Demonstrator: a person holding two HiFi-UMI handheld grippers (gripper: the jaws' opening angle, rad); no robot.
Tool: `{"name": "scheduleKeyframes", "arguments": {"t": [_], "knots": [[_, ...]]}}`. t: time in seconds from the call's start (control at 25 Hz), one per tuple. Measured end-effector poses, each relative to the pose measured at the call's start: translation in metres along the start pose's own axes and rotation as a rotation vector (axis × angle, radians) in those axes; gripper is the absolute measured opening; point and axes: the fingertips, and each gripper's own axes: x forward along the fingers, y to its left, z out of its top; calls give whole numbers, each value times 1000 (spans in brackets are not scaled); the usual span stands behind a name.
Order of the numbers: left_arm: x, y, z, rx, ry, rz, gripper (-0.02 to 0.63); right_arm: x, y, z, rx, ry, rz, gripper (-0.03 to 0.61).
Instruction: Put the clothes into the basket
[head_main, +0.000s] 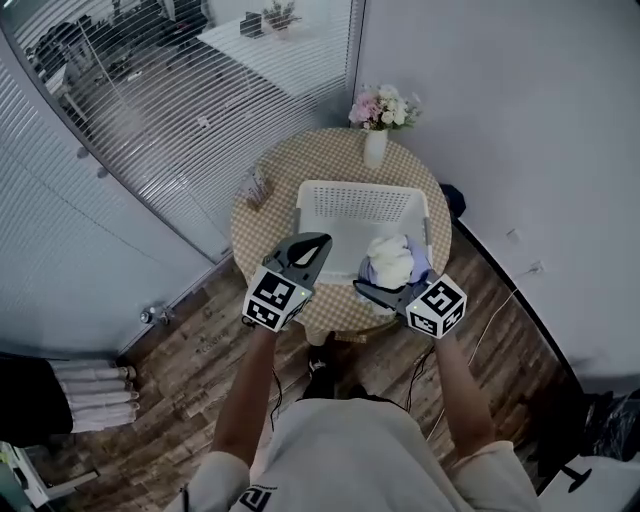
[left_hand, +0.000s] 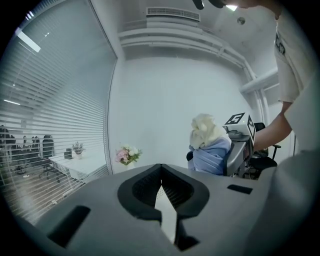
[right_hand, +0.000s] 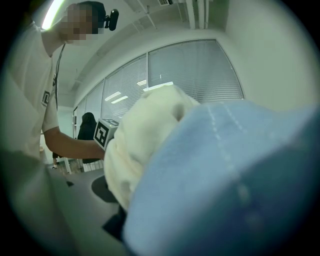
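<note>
Clamping a bundle of clothes (head_main: 390, 262), cream fabric on top of light blue, the right gripper (head_main: 372, 290) holds it over the near right corner of the white laundry basket (head_main: 360, 188) on the round checked table (head_main: 262, 215). Left gripper (head_main: 318, 243) has its jaws together with nothing between them, at the basket's near left edge.

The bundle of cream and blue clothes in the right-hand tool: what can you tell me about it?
The bundle of cream-white and pale blue clothes is soft, crumpled fabric: a fluffy cream piece bunched on top, and a smooth blue piece with a line of stitching folded beneath. The right gripper is clamped on it and holds it in the air, with nothing else touching it. In the head view it shows over the near right corner of the white slatted plastic basket, not yet dropped in.
</note>
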Motion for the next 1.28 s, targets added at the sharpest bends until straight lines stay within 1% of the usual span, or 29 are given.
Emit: {"name": "scheduleKeyframes", "arguments": {"t": [0.2,0.4,0.52,0.8,1.04,1.12,1.2,1.28], "knots": [[5,20,2,1,-1,-10,14,19,-16,15,4,-16,-24,399],[18,29,-2,-6,4,-7,12,35,-31,16,-3,-11,-6,399],[27,37,0,-4,3,14,14,41,-44,19,-10,-10,16,399],[49,45,3,-2,13,80,12,56,-73,22,-35,-2,102,399],[61,63,14,0,14,141,13,67,-101,27,-81,9,132,399],[63,69,15,2,15,157,13,72,-108,28,-79,6,139,399],[64,74,16,3,15,170,14,78,-113,22,-72,18,153,399],[64,75,15,-1,19,178,13,83,-116,7,-64,54,174,399]]}}
